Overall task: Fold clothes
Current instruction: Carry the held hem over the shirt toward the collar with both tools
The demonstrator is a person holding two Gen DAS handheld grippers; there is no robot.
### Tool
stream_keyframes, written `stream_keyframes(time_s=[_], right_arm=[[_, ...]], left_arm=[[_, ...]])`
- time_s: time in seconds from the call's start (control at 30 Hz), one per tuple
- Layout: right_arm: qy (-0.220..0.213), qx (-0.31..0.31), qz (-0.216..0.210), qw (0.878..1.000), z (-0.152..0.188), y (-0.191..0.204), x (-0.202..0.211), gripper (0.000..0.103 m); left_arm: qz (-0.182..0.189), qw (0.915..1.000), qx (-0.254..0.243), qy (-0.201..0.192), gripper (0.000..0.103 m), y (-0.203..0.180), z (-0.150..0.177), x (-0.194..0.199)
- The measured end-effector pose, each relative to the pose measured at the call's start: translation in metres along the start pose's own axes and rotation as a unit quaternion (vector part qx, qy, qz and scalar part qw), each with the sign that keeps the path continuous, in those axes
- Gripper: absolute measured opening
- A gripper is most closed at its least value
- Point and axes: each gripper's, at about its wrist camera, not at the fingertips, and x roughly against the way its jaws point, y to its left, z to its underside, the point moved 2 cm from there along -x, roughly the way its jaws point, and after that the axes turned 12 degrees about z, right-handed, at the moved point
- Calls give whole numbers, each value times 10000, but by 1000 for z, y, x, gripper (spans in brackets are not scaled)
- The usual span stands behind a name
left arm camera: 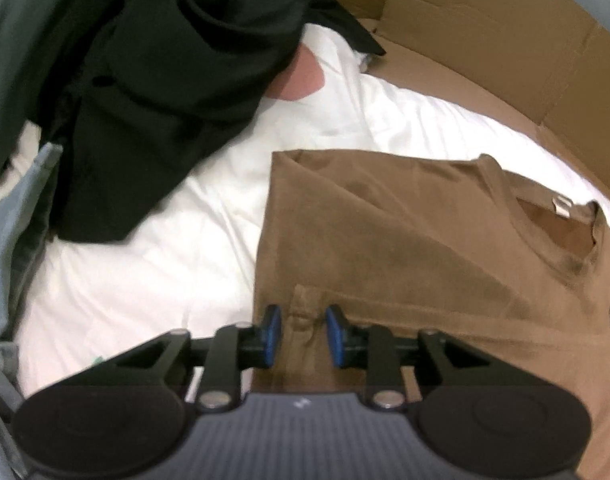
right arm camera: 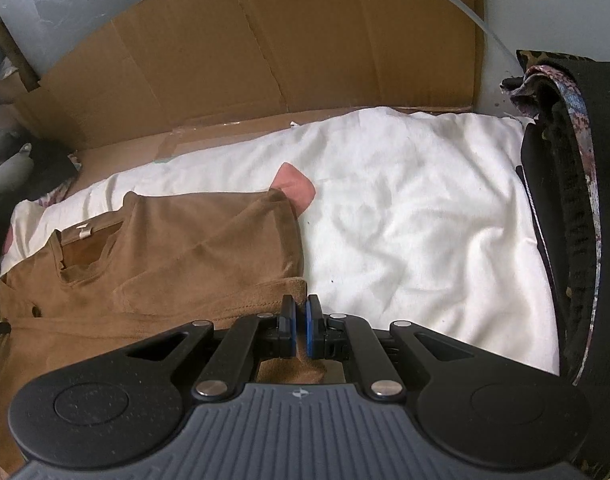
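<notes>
Support surface: a rumpled white cotton sheet [right arm camera: 417, 216] spread over a flattened brown cardboard sheet [right arm camera: 209, 80], whose far part stands up behind it. Lying directly on the white sheet: a partly folded tan short-sleeved T-shirt [right arm camera: 177, 248], a heap of dark green-black garments [left arm camera: 165, 92] well apart from it, and a small pink cloth patch [right arm camera: 297, 190] touching the T-shirt's far corner.

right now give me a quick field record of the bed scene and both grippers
garment: brown suede-like t-shirt, partly folded, neck label showing
surface: white wrinkled bedsheet
backdrop: flattened brown cardboard behind the sheet
other clothes: dark green garment pile beyond the shirt
left gripper: jaws apart, shirt fabric bunched between the pads
right gripper: shut on the shirt's edge
</notes>
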Motion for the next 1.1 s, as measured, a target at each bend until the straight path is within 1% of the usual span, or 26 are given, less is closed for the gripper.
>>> stream_keyframes(time_s=[0.03,0.07,0.3,0.53,0.67,0.83,1.1], right_arm=[[-3,-9,-3,10000,0,0,1,3],[-6,-9,-11,10000,0,0,2,3],[-142,54,-48,9999,-4,0,17,2],[-319,96,-81,9994,-13,5,35,3],[-434,186,-98,9988,-19,12,46,3],[-583,280,-78,9979,-34,22,51,3],[-761,536,68,9956,-68,45,40,3]], left_arm=[[13,10000,-54,-9,8,-1,1,1],[73,10000,-61,-25,7,0,3,3],[97,9991,-5,-404,6,-1,4,38],[48,9960,131,-888,5,3,-8,81],[51,9935,101,-1134,5,4,-17,101],[16,9916,79,-1290,5,3,-31,109],[-158,9905,125,-1362,5,-3,-59,93]])
